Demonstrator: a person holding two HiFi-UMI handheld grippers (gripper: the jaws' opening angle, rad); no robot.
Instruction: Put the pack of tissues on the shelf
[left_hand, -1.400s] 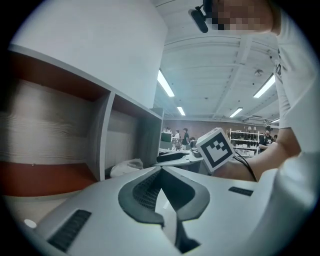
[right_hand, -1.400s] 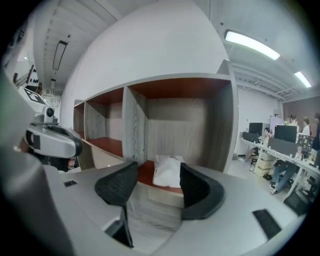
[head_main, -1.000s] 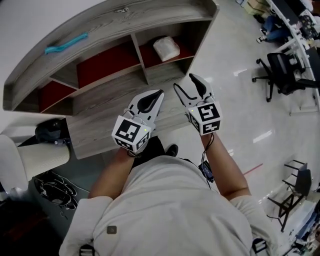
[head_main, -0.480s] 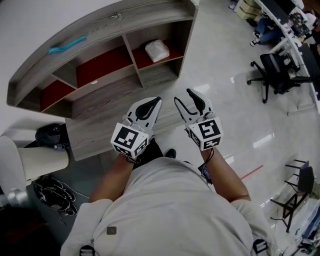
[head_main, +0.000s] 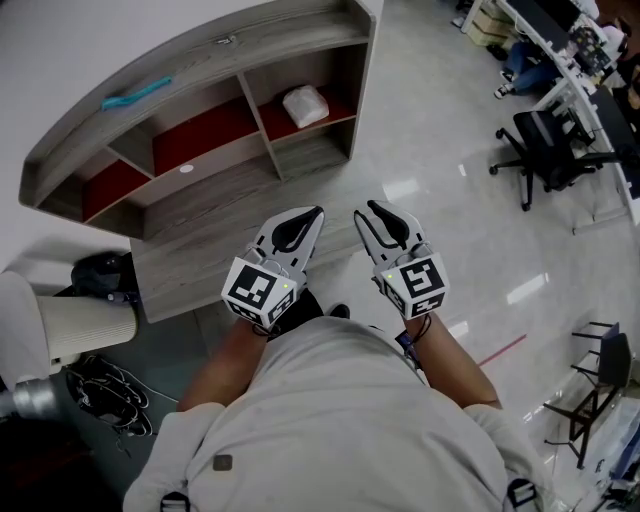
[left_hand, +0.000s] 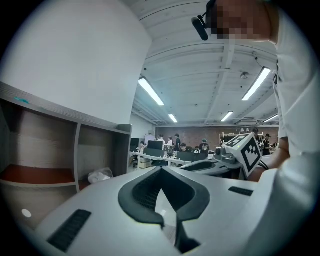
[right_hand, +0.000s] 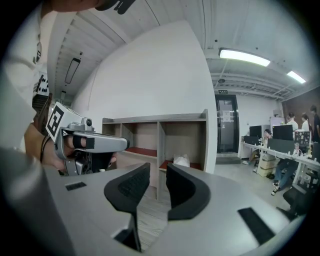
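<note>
Grey wood grain, dark red panels, one white pack

The shelf (head_main: 200, 195) is grey with a streaked wood-grain pattern, and its compartment panels (head_main: 205, 125) are dark red. The pack of tissues (head_main: 305, 104) is white, the strip (head_main: 136, 92) on top teal, the floor (head_main: 440, 130) pale glossy grey.

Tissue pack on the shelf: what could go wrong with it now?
Maybe two things. The pack of tissues seems to lie close to the front edge of the end cubby of the shelf, so a bump might knock it out. It also looks soft and crumpled, so it could sag forward.
</note>
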